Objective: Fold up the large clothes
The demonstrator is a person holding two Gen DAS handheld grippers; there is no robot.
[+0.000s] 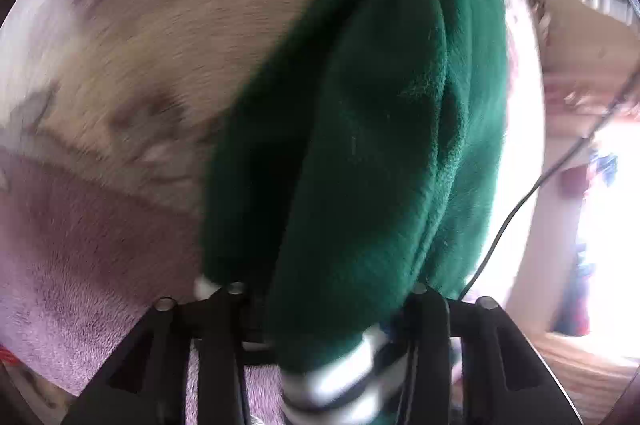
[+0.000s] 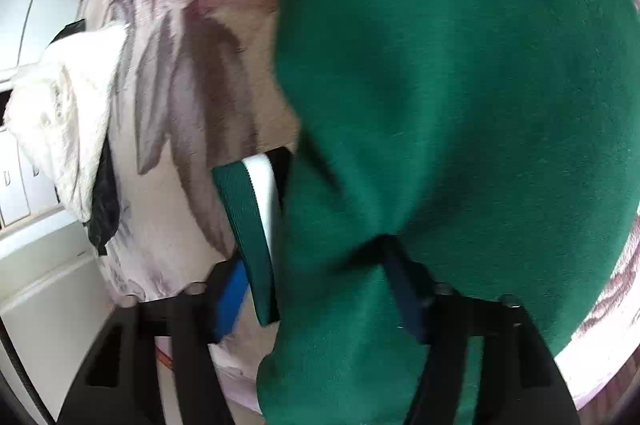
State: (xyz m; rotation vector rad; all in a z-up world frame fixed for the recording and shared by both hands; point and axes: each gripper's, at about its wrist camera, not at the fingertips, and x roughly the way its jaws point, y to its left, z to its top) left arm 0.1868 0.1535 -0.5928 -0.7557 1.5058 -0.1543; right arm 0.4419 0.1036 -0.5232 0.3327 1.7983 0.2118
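Note:
A dark green fleece garment (image 1: 360, 129) with a striped green, white and black ribbed hem hangs bunched between my two grippers over a flowered plush blanket (image 1: 140, 45). My left gripper (image 1: 326, 305) is shut on the green garment near its striped cuff (image 1: 344, 373). In the right wrist view the green garment (image 2: 460, 85) fills most of the frame. My right gripper (image 2: 320, 289) is shut on its cloth, with the ribbed hem (image 2: 252, 225) hanging beside the left finger. The fingertips of both grippers are mostly hidden by the cloth.
The pink and beige flowered blanket (image 2: 180, 65) covers the bed below. A white fuzzy cloth (image 2: 68, 113) on a dark item lies at the blanket's left edge, next to white furniture (image 2: 36, 5). A black cable (image 1: 532, 185) hangs at the right by a bright window.

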